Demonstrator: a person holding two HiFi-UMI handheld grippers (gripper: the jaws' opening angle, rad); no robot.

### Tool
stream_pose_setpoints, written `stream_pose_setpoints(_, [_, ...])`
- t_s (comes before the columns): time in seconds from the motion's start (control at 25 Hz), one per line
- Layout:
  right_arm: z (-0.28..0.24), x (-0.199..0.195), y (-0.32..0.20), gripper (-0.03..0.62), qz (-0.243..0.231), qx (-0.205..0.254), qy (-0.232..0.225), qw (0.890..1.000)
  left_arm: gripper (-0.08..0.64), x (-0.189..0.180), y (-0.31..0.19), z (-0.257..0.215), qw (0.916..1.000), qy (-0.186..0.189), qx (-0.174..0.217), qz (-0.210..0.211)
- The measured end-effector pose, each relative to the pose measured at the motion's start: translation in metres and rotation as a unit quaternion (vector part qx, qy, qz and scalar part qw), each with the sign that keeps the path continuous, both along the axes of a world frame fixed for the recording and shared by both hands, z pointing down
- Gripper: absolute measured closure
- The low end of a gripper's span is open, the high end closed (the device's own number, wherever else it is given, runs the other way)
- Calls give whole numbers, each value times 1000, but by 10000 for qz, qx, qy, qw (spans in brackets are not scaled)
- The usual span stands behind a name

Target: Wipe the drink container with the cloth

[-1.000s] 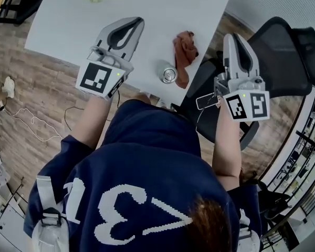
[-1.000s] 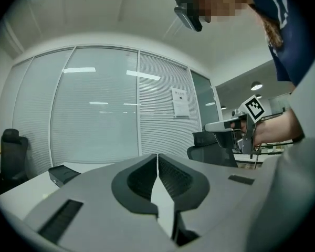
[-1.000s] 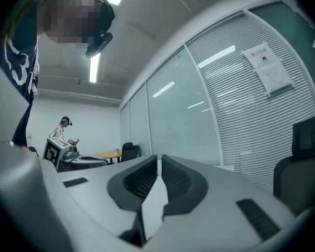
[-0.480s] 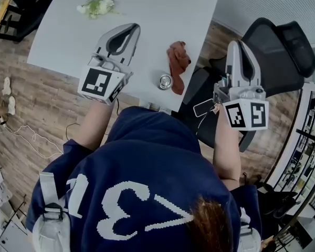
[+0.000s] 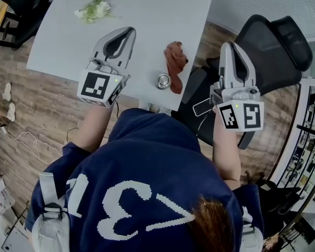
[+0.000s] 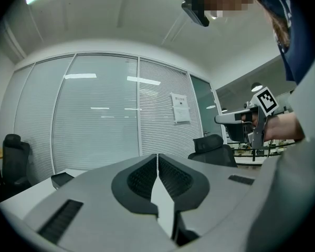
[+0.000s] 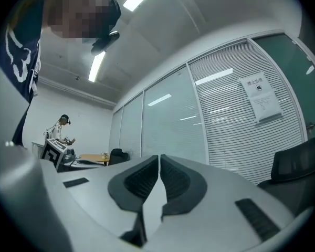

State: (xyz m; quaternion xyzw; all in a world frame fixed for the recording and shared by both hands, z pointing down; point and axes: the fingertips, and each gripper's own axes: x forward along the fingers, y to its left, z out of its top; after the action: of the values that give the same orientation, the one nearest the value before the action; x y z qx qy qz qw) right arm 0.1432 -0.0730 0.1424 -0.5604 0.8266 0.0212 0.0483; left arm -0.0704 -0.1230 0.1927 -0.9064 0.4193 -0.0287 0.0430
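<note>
In the head view a silver drink can (image 5: 163, 81) stands upright near the front edge of the pale grey table (image 5: 147, 14). A rust-brown cloth (image 5: 174, 65) lies crumpled just right of the can, touching it. My left gripper (image 5: 130, 31) is held over the table left of the can, jaws shut and empty. My right gripper (image 5: 228, 47) is off the table's right side, over a black office chair, jaws shut with nothing in them. Both gripper views point up at the room, with the left gripper (image 6: 157, 155) and the right gripper (image 7: 159, 156) showing closed jaws.
A small bunch of white flowers (image 5: 94, 7) lies at the table's far left. A black office chair (image 5: 268, 46) stands right of the table under my right gripper. Wood flooring and cables (image 5: 21, 135) lie to the left. Glass partitions fill the gripper views.
The head view has shifted, so the table sits slightly higher and further left. Both grippers keep much the same pose and stay clear of the can and cloth.
</note>
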Motion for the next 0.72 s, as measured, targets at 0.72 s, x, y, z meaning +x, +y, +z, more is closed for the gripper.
stream_pose_setpoints(0.72, [7,0,1,558,196,-115,61,9997,538,6,6,10,9999,30,-94,65])
